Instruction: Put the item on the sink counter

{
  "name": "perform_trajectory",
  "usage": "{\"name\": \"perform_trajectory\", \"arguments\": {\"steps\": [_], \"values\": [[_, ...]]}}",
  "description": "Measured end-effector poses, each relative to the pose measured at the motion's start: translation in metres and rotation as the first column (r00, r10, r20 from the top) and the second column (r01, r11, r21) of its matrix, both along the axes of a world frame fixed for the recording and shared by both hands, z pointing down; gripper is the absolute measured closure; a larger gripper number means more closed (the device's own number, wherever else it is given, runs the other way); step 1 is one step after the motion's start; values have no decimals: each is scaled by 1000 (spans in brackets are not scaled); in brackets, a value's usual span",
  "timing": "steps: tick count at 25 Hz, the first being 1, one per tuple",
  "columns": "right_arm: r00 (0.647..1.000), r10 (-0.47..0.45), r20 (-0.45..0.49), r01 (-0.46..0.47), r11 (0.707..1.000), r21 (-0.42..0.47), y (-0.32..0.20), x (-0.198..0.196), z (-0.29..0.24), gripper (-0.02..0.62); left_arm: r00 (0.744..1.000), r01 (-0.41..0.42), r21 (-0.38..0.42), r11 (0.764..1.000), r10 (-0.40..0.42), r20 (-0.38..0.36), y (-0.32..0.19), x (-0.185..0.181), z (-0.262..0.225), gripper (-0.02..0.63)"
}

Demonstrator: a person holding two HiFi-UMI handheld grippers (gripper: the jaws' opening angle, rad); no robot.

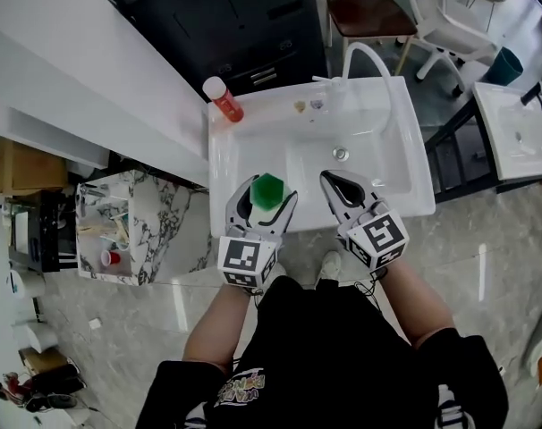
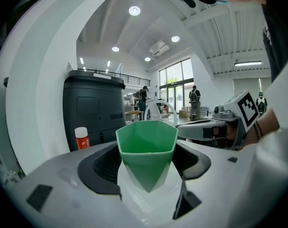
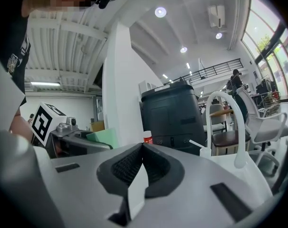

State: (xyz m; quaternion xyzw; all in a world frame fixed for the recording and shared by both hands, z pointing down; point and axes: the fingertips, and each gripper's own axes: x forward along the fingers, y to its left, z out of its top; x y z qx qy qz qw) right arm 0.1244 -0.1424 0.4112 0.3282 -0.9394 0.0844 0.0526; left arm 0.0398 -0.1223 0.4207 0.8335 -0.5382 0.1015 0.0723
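Left claw [image 2: 146, 166]: pinches the green faceted plastic cup [image 2: 147, 144] by its sides, mouth up, apparently so it can be set down level.
Cup: held over the front of the white sink desk [image 1: 232, 155], seemingly not yet resting.
Right claw [image 3: 141, 171]: pressed together, empty, idle alongside.

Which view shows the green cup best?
The left gripper view: the cup fills the centre, held between the jaws, faceted and open-topped. The head view shows only its top; the right gripper view, a pale green sliver.
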Motion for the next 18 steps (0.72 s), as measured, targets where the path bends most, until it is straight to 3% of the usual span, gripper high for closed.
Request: {"name": "perform_trajectory", "arguments": {"steps": [10, 18], "values": [[999, 51, -11, -51, 999, -16, -27, 7, 9, 541, 1000, 23, 28, 999, -24, 15, -58, -12, 12, 287], [992, 119, -30, -120, 992, -41, -68, 3, 18, 541, 999, -24, 16, 1000, 23, 34, -109, -17, 31, 287]]}}
